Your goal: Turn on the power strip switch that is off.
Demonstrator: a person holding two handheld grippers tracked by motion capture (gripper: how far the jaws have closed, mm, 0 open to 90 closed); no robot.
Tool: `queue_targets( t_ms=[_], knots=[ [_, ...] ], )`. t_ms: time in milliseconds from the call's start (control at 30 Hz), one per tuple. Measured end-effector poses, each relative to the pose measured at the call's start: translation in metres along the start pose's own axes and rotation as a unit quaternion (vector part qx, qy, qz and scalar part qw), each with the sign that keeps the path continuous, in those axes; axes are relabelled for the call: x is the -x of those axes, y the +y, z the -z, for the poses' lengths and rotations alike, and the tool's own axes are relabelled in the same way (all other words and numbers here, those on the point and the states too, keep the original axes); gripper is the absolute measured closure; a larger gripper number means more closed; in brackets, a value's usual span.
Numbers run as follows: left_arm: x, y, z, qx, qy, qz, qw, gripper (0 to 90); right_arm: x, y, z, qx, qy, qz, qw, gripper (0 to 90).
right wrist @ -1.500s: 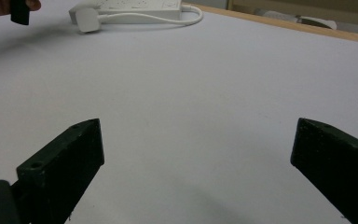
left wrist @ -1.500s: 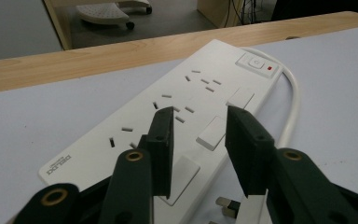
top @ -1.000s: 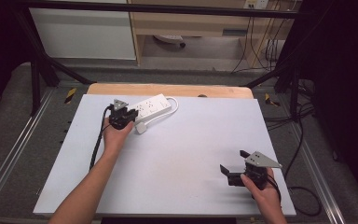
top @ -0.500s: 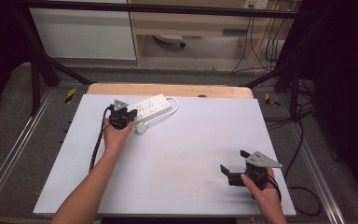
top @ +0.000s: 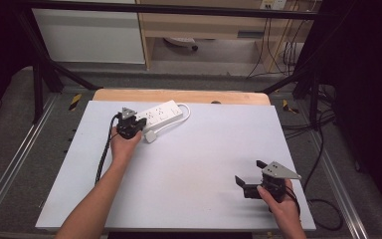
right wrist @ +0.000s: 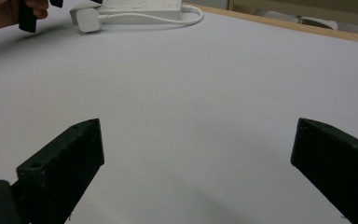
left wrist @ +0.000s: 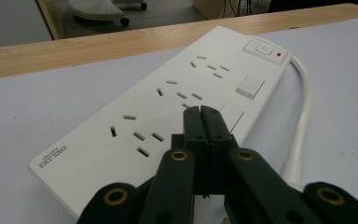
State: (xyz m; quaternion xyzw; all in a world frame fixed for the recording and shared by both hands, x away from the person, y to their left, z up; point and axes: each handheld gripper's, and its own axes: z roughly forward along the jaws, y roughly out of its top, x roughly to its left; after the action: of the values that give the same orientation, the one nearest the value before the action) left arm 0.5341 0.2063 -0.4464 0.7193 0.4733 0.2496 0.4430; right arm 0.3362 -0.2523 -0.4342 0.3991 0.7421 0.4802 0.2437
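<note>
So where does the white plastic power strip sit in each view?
High view: white plastic power strip at the table's far left, beside the left claw.
Left gripper view: centre, under the shut claw tips.
Right gripper view: top edge.
Shared landmark: its white cable looping back to the plug.

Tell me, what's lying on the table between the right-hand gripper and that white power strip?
Nothing: in the right gripper view, bare white table stretches from the open right gripper to the power strip and its plug.
</note>
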Motion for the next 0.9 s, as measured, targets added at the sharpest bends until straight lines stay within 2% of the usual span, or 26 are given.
queue_targets(
  t_ms=[900],
  knots=[
    [-0.0033, -0.004, -0.0006, 0.002, 0.003, -0.003, 1.0, 90.0, 0.0002, 0.0003, 0.0011, 0.001, 0.0, 0.0, 1.0, 2.9]
  ],
)
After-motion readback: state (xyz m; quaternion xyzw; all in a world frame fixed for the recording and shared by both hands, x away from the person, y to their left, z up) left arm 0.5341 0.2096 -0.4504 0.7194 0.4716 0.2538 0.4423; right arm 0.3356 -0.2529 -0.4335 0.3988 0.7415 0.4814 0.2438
